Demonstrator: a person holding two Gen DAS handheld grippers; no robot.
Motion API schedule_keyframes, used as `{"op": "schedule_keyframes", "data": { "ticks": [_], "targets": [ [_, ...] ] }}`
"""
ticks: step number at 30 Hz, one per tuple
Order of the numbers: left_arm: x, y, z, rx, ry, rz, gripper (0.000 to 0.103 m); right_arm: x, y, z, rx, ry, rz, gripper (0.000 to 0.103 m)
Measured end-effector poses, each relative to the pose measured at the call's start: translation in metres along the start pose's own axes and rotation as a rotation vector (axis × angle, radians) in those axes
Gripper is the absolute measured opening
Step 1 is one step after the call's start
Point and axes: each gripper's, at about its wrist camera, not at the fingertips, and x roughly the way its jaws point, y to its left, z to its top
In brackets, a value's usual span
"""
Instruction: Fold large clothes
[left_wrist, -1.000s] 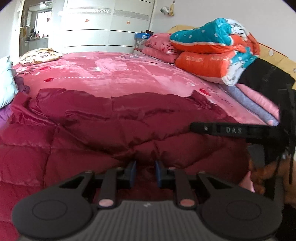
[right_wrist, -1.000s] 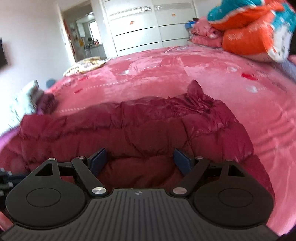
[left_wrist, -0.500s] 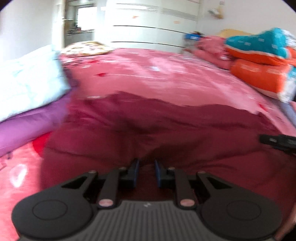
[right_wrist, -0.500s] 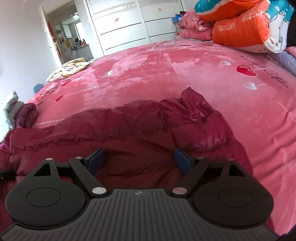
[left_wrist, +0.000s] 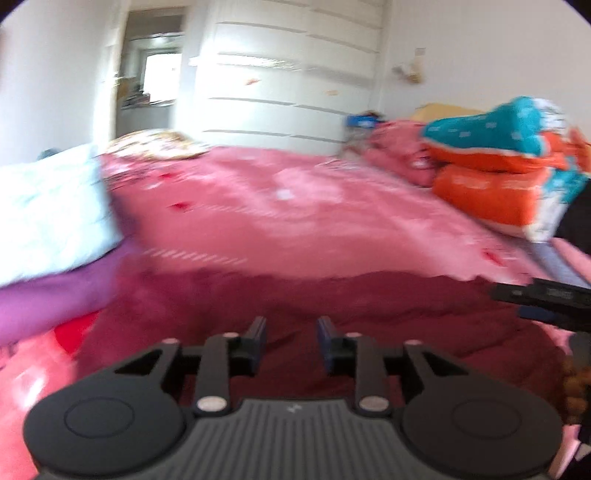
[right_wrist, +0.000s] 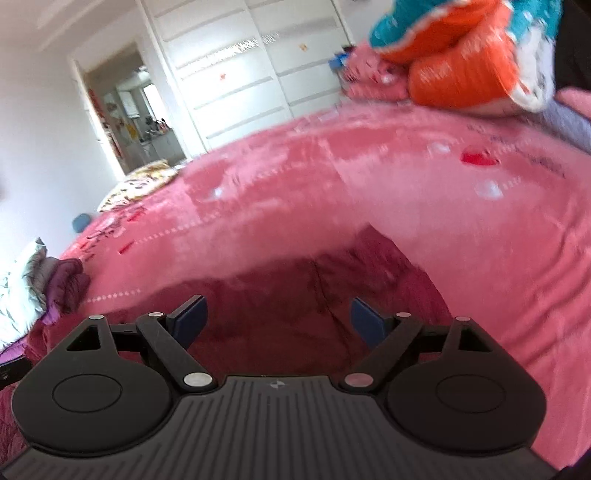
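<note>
Both grippers hover over the maroon down coat (left_wrist: 369, 314) on the bed (left_wrist: 314, 214), seemingly part-folded: left gripper (left_wrist: 290, 341) fingers opening, gripping nothing; right gripper (right_wrist: 277, 320) fingers wide, empty.

bright daylight, motion blur, prob. fisheye warp

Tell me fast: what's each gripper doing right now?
Left gripper: jaws opening, nothing pinched, above the dark red jacket.
Right gripper: jaws wide open, holding nothing.

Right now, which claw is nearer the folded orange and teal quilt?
Right. The right claw sits over the maroon jacket's quilt-side end; the left claw is opening further away.
</note>
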Motion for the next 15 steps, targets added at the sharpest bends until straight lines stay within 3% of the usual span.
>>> {"op": "schedule_keyframes", "data": {
  "ticks": [3,8,12,15],
  "targets": [
    [0.025,-0.018,0.008,0.086,0.018,-0.063,0.030,0.011,0.017,0.002,-0.094,-0.008,0.009,0.103],
    [0.067,-0.027,0.011,0.163,0.076,-0.086,0.030,0.040,0.039,0.010,-0.256,-0.005,0.030,0.103],
    [0.085,-0.015,0.007,0.181,0.096,-0.051,0.032,0.077,0.042,0.009,-0.288,0.120,0.099,0.103],
    [0.092,0.004,0.006,0.161,0.080,-0.001,0.038,0.104,0.036,0.004,-0.298,0.197,0.099,0.103]
  ]
}}
